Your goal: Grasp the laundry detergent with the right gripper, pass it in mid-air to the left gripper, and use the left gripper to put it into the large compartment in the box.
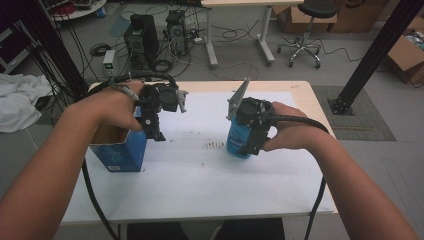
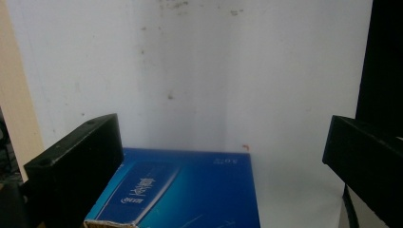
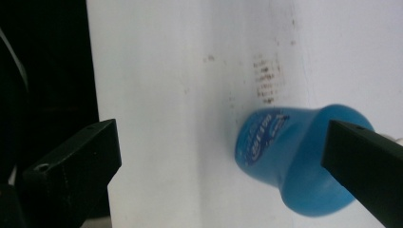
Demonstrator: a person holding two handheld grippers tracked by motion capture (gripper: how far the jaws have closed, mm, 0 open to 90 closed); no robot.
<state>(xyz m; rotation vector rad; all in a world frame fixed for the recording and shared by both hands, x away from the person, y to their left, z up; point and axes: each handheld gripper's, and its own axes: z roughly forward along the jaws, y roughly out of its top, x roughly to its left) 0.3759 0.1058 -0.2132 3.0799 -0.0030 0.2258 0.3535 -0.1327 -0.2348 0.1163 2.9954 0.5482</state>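
**Spotter:** Where are you in this?

**Operator:** Approach on both sides, I'd say. My left gripper [image 1: 156, 131] hangs at the right-hand top edge of the blue carton [image 1: 120, 152], left of centre in the high view. My right gripper [image 1: 247, 146] is over the blue bottle [image 1: 239, 141], just right of centre on the white tabletop [image 1: 200, 175].

**Spotter:** Jaws?

**Operator:** Both pairs stand wide apart, nothing gripped. In the left gripper view the carton [image 2: 190, 190] sits low in the frame, hard by one jaw and well clear of the other. In the right gripper view the bottle [image 3: 299, 159] lies lower right, next to one jaw.

**Spotter:** What's in the containers?

**Operator:** The carton's top is open; I see brown inner walls, but its bottom is hidden. The bottle's contents I can't tell.

**Spotter:** Next move?

**Operator:** My guess: centre the bottle between the right jaws, then close gently so it doesn't tip. The left steadies the carton wall.
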